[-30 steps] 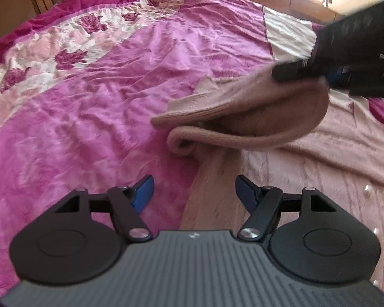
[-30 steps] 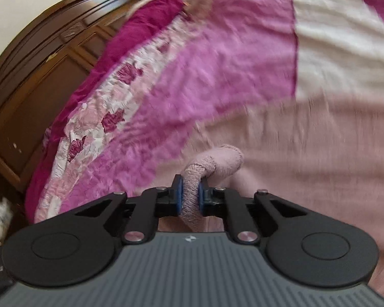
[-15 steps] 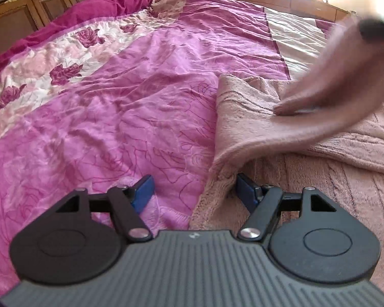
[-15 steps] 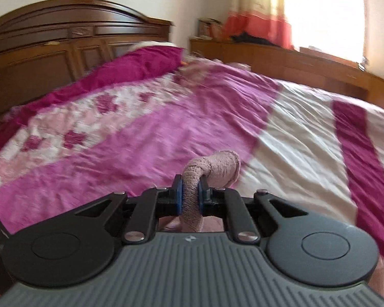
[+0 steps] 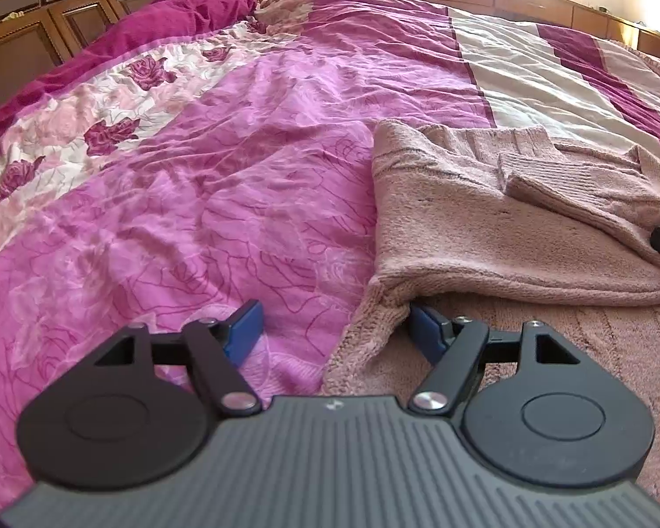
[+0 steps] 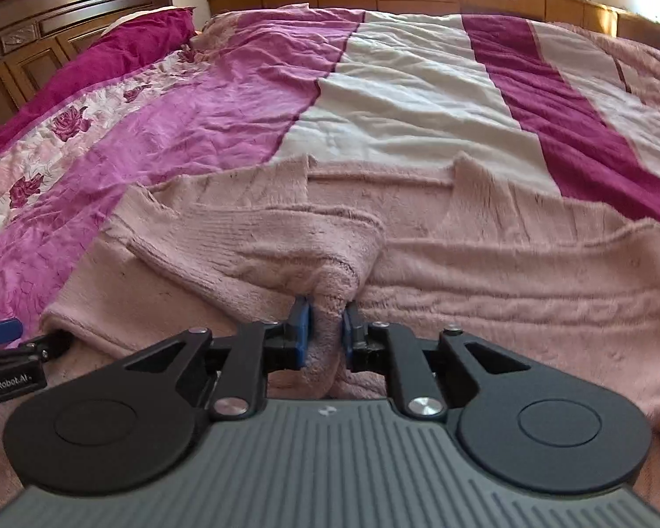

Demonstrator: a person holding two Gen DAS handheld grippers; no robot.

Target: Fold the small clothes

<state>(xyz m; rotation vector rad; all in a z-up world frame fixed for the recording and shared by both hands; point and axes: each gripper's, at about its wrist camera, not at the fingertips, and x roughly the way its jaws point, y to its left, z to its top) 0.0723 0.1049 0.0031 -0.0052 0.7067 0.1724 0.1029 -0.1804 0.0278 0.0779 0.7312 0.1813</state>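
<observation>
Right wrist view alone shows jaws pinching the sleeve (image 6: 259, 242); left jaws spread.

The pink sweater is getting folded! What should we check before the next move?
1. Right gripper has pinched the sleeve: ok.
2. Sleeve lies across the pink sweater, not hanging off: ok.
3. Left gripper is open, with the sweater's side edge between its fingers: ok.
4. Folded side edge looks straight: ok.
5. Sweater lies on the bedspread, far from the bed's edge: ok.
6. Bottom hem is flat: cannot tell, out of view.
</observation>
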